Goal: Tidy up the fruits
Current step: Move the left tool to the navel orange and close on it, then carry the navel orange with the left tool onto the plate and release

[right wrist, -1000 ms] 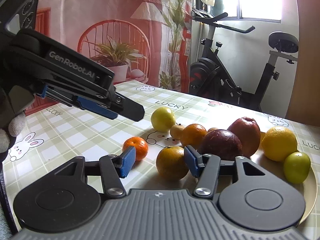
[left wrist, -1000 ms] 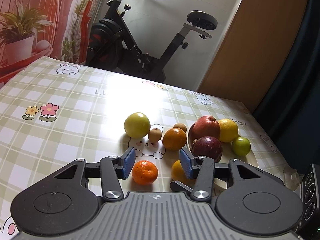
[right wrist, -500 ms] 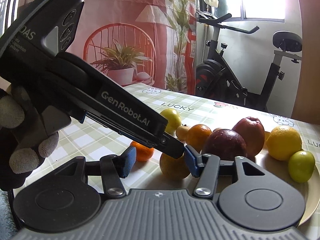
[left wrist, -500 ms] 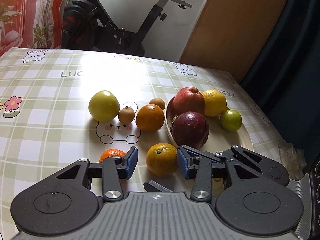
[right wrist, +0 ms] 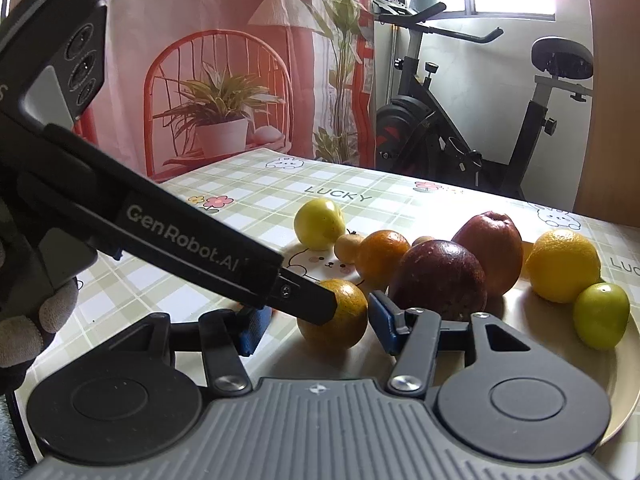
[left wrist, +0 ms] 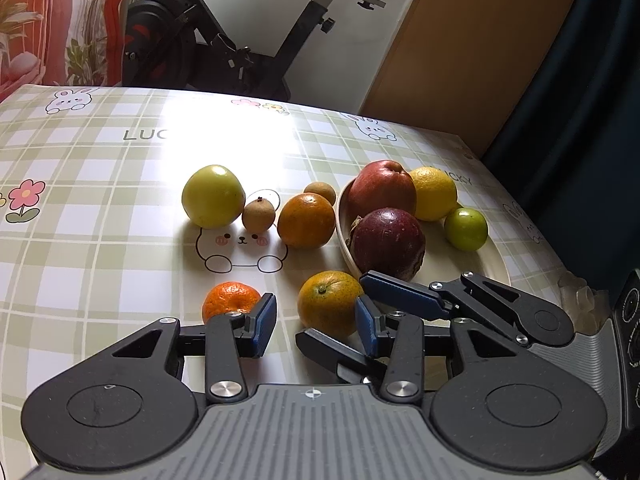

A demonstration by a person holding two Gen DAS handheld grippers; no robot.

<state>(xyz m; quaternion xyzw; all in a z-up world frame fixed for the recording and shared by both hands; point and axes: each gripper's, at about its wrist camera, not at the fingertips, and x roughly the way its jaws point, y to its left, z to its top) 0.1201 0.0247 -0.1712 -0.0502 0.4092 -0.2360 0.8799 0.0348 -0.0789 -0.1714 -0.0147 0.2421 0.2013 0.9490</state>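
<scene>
1. Left gripper (left wrist: 316,322): jaws spread, nothing clamped; greenish orange (left wrist: 330,304) sits between the blue pads (left wrist: 264,322) on the table, pads apart from the peel as far as I can tell.
2. Right gripper (right wrist: 314,328): jaws also spread, empty; same greenish orange (right wrist: 334,316) lies in the gap, a little beyond the tips, not pinched.
3. Both grippers converge on this one fruit. In the left view, the right gripper's fingers come in from the right, one passing under the left gripper's right pad. In the right view, the left gripper's body crosses from upper left, its tip overlapping the orange's left side.
4. Gloved hand (right wrist: 28,320) visible at left edge, on the left gripper's handle.
5. Plate (left wrist: 494,260) on the right side of the table holds red apple (left wrist: 382,192), dark purple fruit (left wrist: 388,242), lemon (left wrist: 434,194) and small green fruit (left wrist: 466,228); apple and purple fruit touching.
6. Off the plate, on the checked tablecloth (left wrist: 80,184): yellow-green apple (left wrist: 212,196), small brown fruit (left wrist: 259,216) touching it, orange (left wrist: 306,220) beside the plate rim, second small brown fruit (left wrist: 320,192) behind it, mandarin (left wrist: 230,300) just left of the left gripper's left pad.
7. Exercise bike (left wrist: 224,36) behind the table.
</scene>
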